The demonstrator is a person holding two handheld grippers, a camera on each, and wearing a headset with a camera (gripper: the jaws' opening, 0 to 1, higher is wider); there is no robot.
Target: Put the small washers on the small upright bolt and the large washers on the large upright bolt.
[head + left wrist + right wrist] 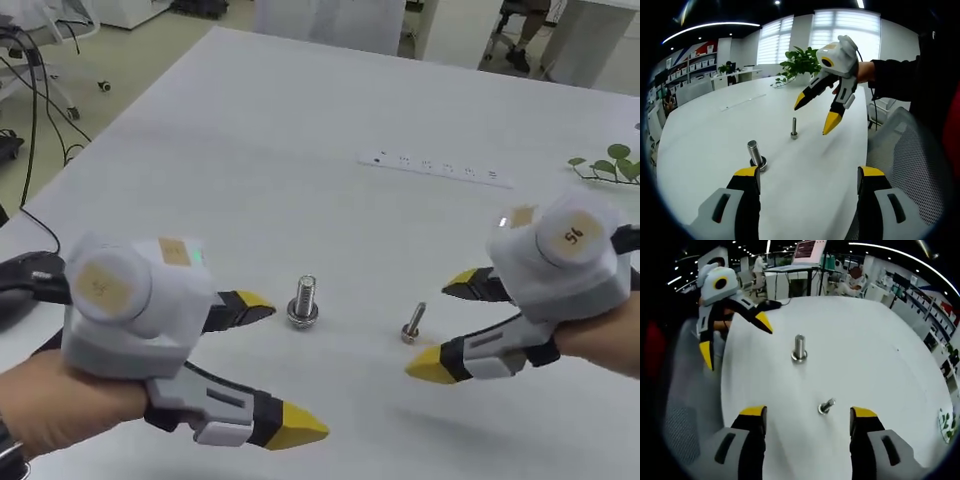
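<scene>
"95" on round label [572,236] atop right hand-held gripper [440,325]

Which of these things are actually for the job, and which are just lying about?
For the job: large bolt, small bolt, left gripper, right gripper.
Just lying about: power strip, plant.

Silver large bolt [304,299], threaded shank upright, wide ring-like base flat on white table [300,180], thinner small bolt [413,322] at its 3 o'clock, also upright, near but apart
</scene>
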